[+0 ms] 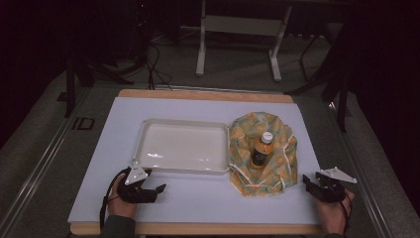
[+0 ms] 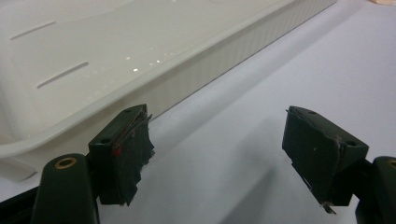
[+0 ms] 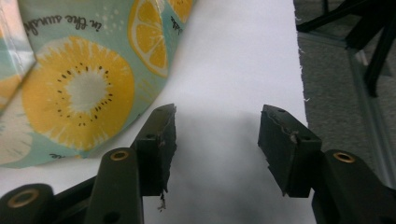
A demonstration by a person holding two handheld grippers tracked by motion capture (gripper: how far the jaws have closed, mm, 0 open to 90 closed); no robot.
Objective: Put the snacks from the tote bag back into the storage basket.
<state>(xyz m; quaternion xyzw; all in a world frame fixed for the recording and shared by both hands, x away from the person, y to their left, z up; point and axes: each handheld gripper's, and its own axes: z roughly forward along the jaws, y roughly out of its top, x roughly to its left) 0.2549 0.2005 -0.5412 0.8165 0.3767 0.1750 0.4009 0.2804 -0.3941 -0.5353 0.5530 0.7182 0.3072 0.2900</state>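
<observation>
lab | dark room | cables (image 1: 157, 69) on floor | metal stand (image 1: 237, 37)

White table cover (image 1: 208, 196) over a wooden tabletop (image 1: 205, 94); behind, grey floor (image 1: 233, 74) and white stand legs (image 1: 200, 54).

Black hand-held gripper (image 1: 159, 188) w/ brass screws, grey plate, black cable.

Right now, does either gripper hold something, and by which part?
Nothing is held. The left gripper is open beside the white tray, and the right gripper is open beside the fruit-print cloth.
</observation>
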